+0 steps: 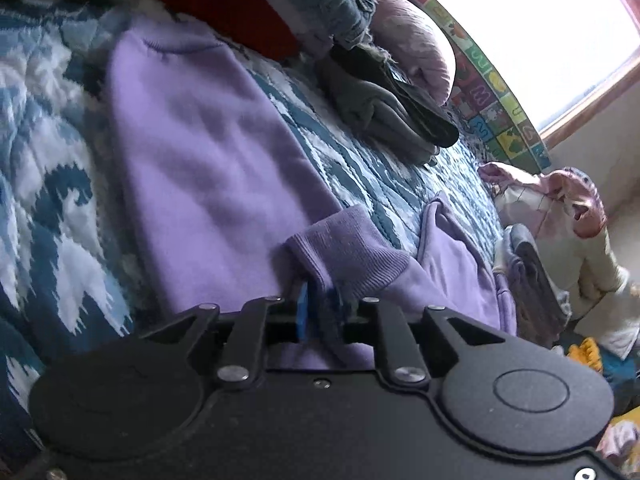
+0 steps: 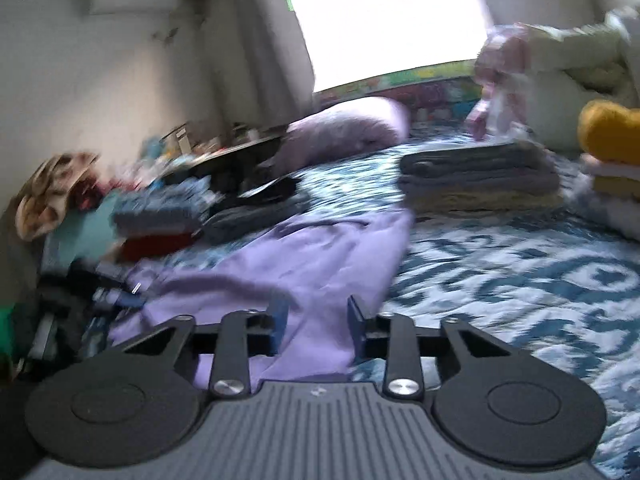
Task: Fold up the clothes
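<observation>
A lilac sweatshirt point(image 1: 192, 152) lies spread on the blue-and-white patterned bedspread point(image 1: 48, 168). My left gripper point(image 1: 320, 312) is shut on its ribbed cuff point(image 1: 352, 256), which bunches up between the blue pads. In the right wrist view the same lilac sweatshirt point(image 2: 312, 256) runs away from me across the bedspread point(image 2: 520, 280). My right gripper point(image 2: 318, 320) is open, its blue pads standing either side of the sweatshirt's near edge without pinching it.
Folded dark grey clothes point(image 1: 392, 104) and a pink pillow point(image 1: 412, 36) lie further along the bed. A stack of folded clothes point(image 2: 480, 180) sits at right, a yellow garment point(image 2: 608, 128) beside it. More folded piles point(image 2: 160, 216) lie at left. A bright window point(image 2: 384, 16) is behind.
</observation>
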A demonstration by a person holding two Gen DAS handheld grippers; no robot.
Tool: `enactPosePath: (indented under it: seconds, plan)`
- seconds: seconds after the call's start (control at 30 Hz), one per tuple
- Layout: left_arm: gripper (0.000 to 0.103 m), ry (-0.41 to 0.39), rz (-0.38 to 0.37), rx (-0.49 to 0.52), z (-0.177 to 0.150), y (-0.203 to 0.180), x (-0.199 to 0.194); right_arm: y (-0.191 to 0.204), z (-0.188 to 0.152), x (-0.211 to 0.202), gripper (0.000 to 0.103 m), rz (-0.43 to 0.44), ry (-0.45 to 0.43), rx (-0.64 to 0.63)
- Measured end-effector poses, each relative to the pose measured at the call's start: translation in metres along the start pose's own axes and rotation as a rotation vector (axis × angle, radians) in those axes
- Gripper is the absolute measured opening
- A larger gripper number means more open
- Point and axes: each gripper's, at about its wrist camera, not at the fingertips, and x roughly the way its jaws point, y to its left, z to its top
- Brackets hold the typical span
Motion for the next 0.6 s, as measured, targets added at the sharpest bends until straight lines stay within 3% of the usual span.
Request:
enactPosePath:
  seconds: [0.07,0.1,0.17,0.23,0.33,0.47,0.53,0.6]
  plan:
    - [0.015,-0.002,-0.003,-0.009,0.000,0.001,0.000,0.017,-0.009,0.008,0.025,0.019,0.069,-0.084]
    - [0.017,-0.002,-0.002,-0.006,-0.001,0.000,-0.001,0.022,-0.019,0.021,0.025,0.011,0.168,-0.115]
    - [0.018,0.000,-0.003,-0.003,0.000,-0.001,-0.001,0.028,-0.035,0.036,0.025,-0.015,0.216,-0.157]
    - [0.024,0.004,-0.019,-0.014,0.001,0.000,-0.005,0.028,-0.026,0.034,0.025,-0.014,0.220,-0.137]
    - [0.041,-0.015,-0.043,-0.016,-0.002,-0.004,-0.019,0.022,-0.021,0.019,0.025,0.019,0.154,-0.067]
    - [0.044,0.008,-0.064,-0.027,-0.005,-0.007,-0.017,0.021,-0.019,0.014,0.025,0.016,0.096,-0.070]
    - [0.043,0.007,-0.061,-0.001,-0.006,-0.012,-0.015,0.022,-0.019,0.016,0.025,0.021,0.089,-0.077]
    - [0.013,-0.008,-0.042,0.049,-0.006,-0.019,-0.013,0.025,-0.020,0.018,0.026,0.029,0.093,-0.085]
